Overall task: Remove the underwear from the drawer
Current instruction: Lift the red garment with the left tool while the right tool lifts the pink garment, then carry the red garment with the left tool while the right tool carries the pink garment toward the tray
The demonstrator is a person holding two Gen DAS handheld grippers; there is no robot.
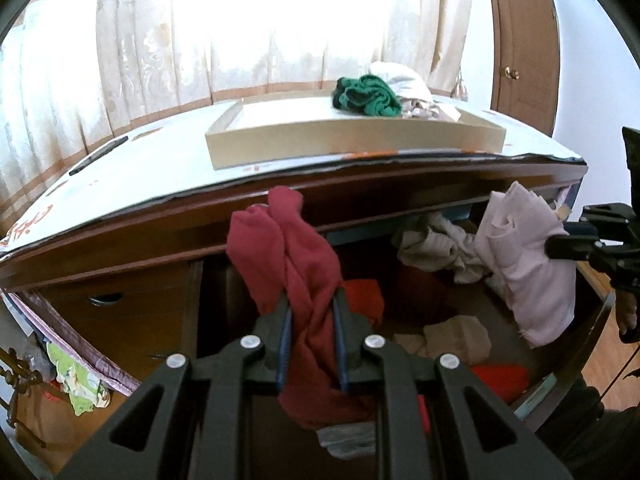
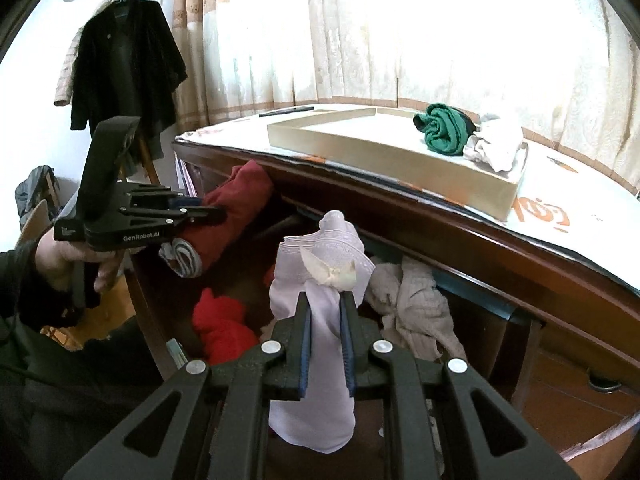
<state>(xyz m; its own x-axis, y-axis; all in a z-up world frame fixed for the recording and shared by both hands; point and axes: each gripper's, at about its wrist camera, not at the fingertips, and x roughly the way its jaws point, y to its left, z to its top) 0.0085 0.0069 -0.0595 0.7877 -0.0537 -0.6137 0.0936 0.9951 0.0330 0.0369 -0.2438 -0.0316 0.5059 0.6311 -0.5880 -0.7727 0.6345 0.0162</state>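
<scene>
- Over the open drawer point(image 1: 460, 304) of a dark wood dresser point(image 1: 280, 216), both grippers hang with a piece of underwear each, lifted clear of the pile below.
- The left gripper point(image 1: 312, 312) is pinching a dark red piece of underwear point(image 1: 288, 248) between its blue-lined pads; the cloth sticks up past the fingertips and droops down behind them, with a grey-striped waistband showing at the bottom end.
- The right gripper point(image 2: 326, 312) is clamped on a pale lilac piece of underwear point(image 2: 320, 344), bunched up, with a little cream bow point(image 2: 332, 272) right above the fingertips.
- The only clean bit of writing: "GenRobot.AI" in white on the side of the left gripper, seen from the right wrist view. A hand point(image 2: 60, 256) grips its handle.
- Down in the drawer: bright red cloth point(image 2: 220, 320), a crumpled beige-grey piece point(image 2: 416, 304), and a folded tan one point(image 1: 456, 336).
- On top of the dresser sits a shallow cardboard tray point(image 1: 352, 140) holding a rolled green garment point(image 1: 368, 96) and a white one point(image 1: 404, 80) at one end, touching each other.
- The dresser's white cover sheet point(image 2: 580, 216) has big orange lettering on it, but it's too warped by the fisheye to read.
- A black jacket point(image 2: 124, 64) hangs on a rack off to the left; cream patterned curtains point(image 1: 200, 32) run behind everything, and a brown door point(image 1: 520, 40) is at the far right.
</scene>
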